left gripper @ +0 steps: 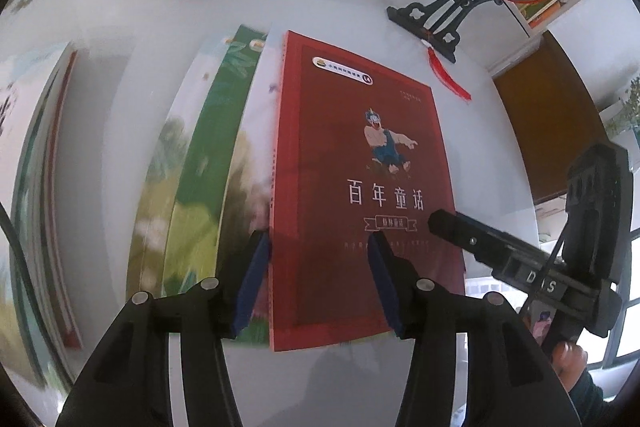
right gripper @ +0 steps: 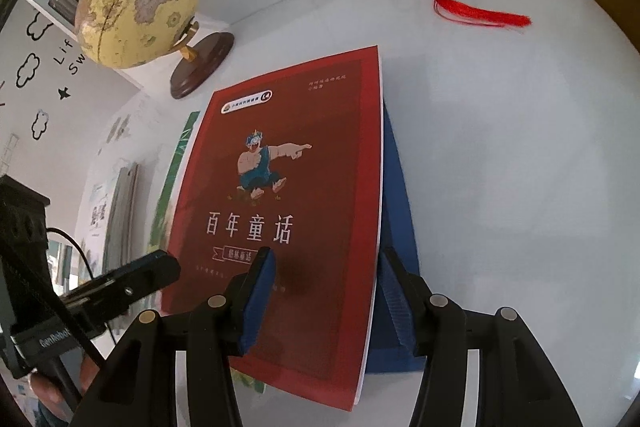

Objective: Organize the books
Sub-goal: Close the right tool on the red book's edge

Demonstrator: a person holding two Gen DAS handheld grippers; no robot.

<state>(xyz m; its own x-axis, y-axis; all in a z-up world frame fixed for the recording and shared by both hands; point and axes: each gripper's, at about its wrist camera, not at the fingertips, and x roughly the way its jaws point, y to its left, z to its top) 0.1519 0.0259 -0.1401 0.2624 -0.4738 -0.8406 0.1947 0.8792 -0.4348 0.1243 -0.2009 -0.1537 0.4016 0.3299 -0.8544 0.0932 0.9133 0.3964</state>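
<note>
A red book (left gripper: 360, 187) with a pointing cartoon figure and white characters on its cover is seen standing roughly upright on a white tabletop (right gripper: 520, 147), front cover toward both cameras. It is set at the right end of a short row of books; a green-covered book (left gripper: 212, 163) leans just beside it on its spine side, and further books (left gripper: 44, 195) are seen blurred, well apart at the left edge of the left wrist view. The left gripper (left gripper: 320, 247) is placed astride the spine edge of the red book: one blue pad lies outside the spine, the other in front of the cover, with the jaws partly spread; whether the pads press on the book cannot be told. The right gripper (right gripper: 326, 267) is placed astride the opposite, page edge: one pad is in front of the cover, the other behind the book against a blue surface (right gripper: 400, 211) whose nature cannot be told. Its jaws are likewise part-open, and contact cannot be confirmed. A yellow globe (right gripper: 136, 7) on a dark wooden base is noted behind the row, and a black ornamental stand (left gripper: 436, 23) with a red tassel (right gripper: 476, 13) behind the red book on the right.
</note>
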